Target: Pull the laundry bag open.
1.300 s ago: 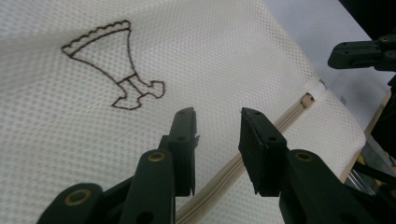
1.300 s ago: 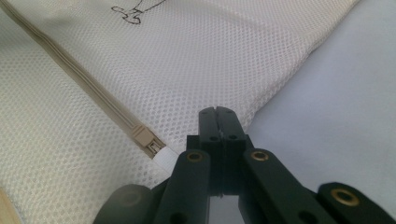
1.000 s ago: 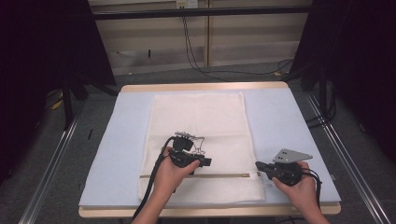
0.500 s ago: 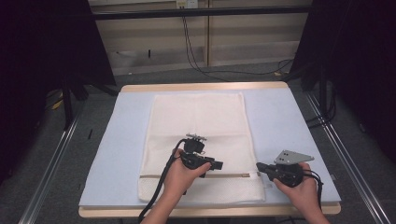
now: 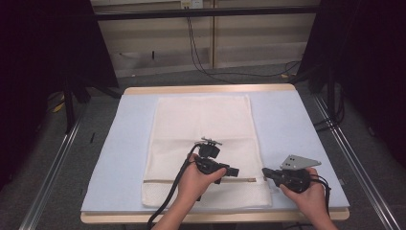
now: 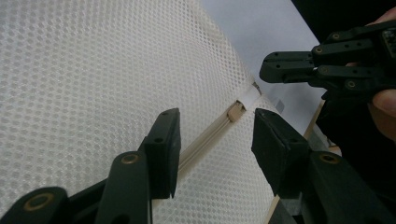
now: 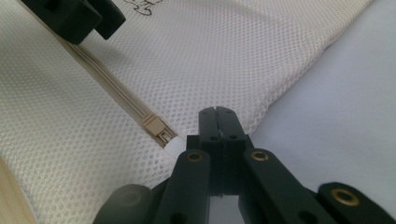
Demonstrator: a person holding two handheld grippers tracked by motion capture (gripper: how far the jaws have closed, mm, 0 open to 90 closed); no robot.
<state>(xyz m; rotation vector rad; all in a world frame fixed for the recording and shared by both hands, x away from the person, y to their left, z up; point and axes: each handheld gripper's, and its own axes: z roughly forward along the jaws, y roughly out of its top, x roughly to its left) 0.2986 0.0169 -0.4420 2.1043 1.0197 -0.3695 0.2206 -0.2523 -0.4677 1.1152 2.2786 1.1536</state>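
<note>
A white mesh bag lies flat on the pale blue mat, with a beige zipper running across its near end. In the left gripper view, the zipper's slider sits just ahead of my left gripper, whose jaws straddle the zipper line without touching it. Those jaws have just been opening, and nothing is held between them. My left gripper points right toward my right gripper. My right gripper is shut, its tip over the bag's edge by the slider. Whether it pinches mesh I cannot tell.
The wooden table edge runs just in front of the bag. Bare mat lies to the right of the bag. Metal rails flank the table, and cables hang at the back.
My left gripper has moved right along the bag toward the zipper's end and the right gripper. The right hand has stayed put.
</note>
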